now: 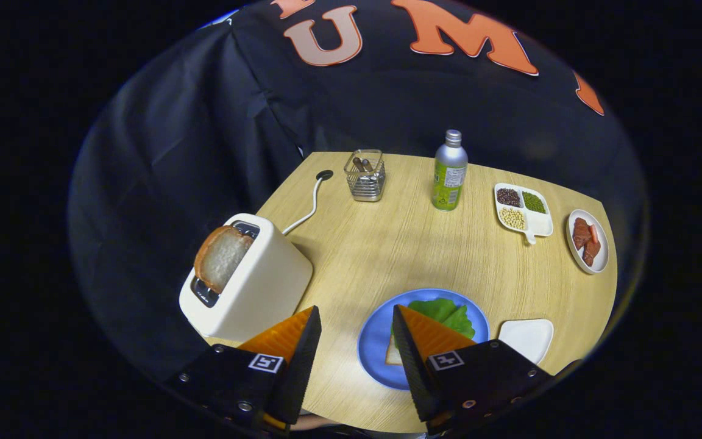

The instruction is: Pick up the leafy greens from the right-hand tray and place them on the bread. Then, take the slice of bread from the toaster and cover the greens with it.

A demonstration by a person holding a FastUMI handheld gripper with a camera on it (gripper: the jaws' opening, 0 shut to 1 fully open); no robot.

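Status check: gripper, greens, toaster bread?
Gripper open, empty. Leafy greens on bread on blue plate. Bread slice in toaster; path clear.

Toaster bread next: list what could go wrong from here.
1. The bread slice leans out of the toaster; the open tongs could nudge the light toaster instead of lifting the slice.
2. The greens lie loose on the blue plate; a careless drop may shift them.
3. The toaster cord could snag.
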